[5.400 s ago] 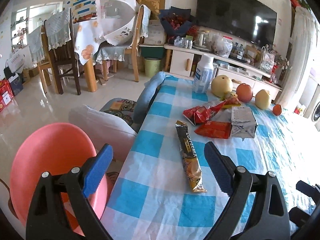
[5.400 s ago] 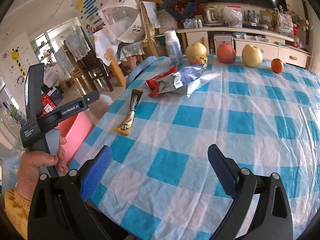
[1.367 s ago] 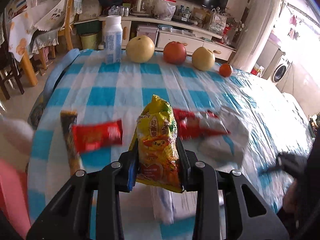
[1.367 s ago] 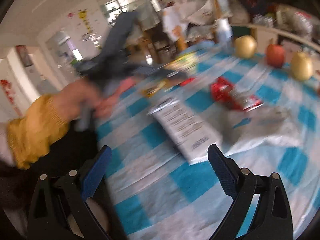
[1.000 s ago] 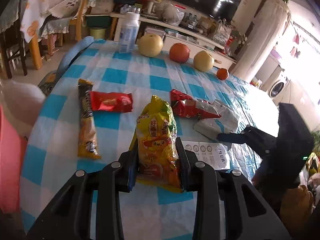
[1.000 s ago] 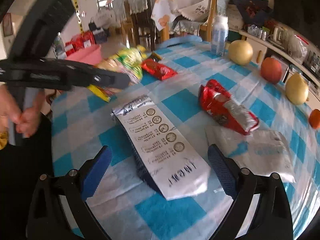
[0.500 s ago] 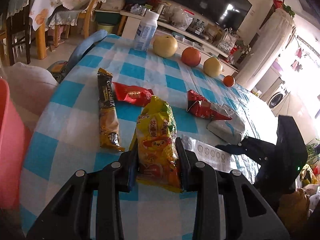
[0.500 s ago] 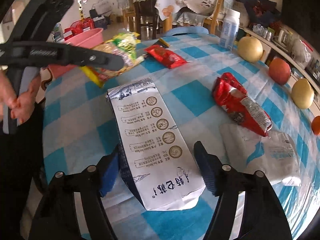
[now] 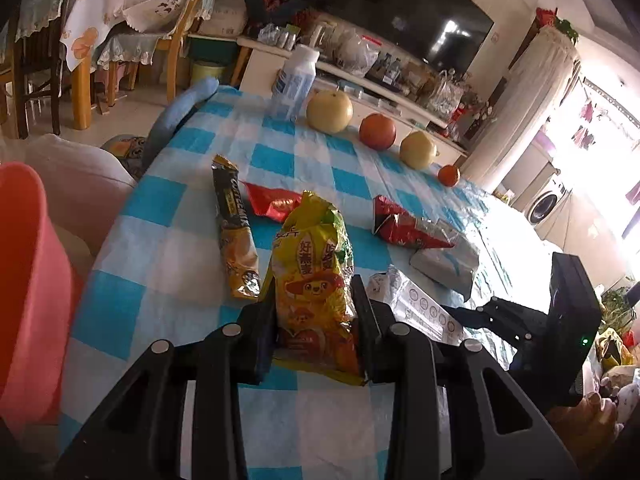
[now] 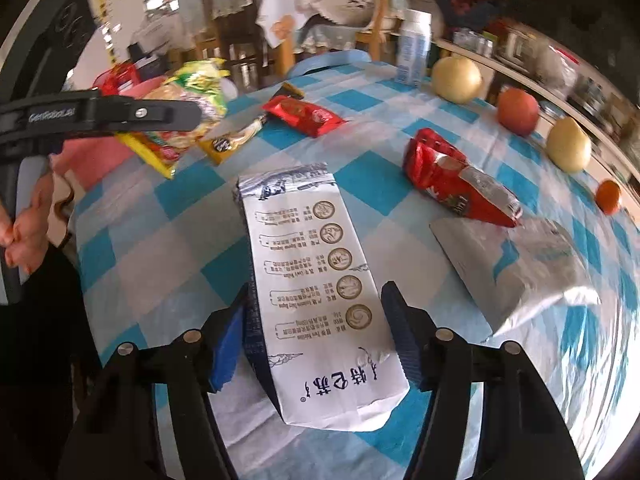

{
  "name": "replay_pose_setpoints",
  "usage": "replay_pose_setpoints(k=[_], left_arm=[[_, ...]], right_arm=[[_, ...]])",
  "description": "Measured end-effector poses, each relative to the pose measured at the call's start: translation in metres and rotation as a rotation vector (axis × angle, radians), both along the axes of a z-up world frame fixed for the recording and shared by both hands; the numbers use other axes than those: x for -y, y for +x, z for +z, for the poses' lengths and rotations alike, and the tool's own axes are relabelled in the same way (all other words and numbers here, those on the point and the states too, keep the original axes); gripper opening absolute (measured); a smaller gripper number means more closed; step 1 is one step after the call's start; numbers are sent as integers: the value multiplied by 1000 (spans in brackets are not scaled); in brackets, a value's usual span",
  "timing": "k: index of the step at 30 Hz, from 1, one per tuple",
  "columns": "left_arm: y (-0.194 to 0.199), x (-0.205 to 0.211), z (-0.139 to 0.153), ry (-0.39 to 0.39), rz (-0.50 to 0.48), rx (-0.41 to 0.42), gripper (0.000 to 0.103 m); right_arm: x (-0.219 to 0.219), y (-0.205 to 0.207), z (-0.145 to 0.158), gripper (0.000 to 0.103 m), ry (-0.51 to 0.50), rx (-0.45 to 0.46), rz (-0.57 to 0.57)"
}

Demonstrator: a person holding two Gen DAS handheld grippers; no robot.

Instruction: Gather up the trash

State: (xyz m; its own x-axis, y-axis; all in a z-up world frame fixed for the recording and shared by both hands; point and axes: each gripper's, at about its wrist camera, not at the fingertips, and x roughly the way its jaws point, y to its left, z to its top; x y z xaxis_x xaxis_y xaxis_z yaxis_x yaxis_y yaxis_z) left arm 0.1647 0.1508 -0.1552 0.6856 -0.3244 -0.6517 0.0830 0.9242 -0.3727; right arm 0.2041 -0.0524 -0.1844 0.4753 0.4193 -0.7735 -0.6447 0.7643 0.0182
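My left gripper (image 9: 316, 312) is shut on a yellow snack bag (image 9: 314, 280) and holds it above the checked table; the bag also shows in the right wrist view (image 10: 180, 116). My right gripper (image 10: 316, 336) is closing around the near end of a white paper bag with printed text (image 10: 320, 272), its jaws at the bag's two sides; whether they press it I cannot tell. Other wrappers lie on the table: a gold coffee stick pack (image 9: 236, 236), a red wrapper (image 10: 304, 114), a red-and-silver bag (image 10: 460, 180) and a silver pouch (image 10: 516, 264).
A pink bin (image 9: 28, 292) stands off the table's left edge. A white bottle (image 9: 296, 80), two pears, an apple (image 9: 377, 131) and a small orange (image 9: 448, 175) line the far side. Chairs and a TV cabinet stand beyond.
My right gripper's jaws have narrowed around the white paper bag. My left gripper has drawn back toward the pink bin with the yellow snack bag.
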Motion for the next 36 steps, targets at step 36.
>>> replay_pose_setpoints(k=[36], left_arm=[[-38, -109, 19, -28, 319, 105, 35]], right_arm=[[-101, -25, 66, 64, 323, -93, -37]])
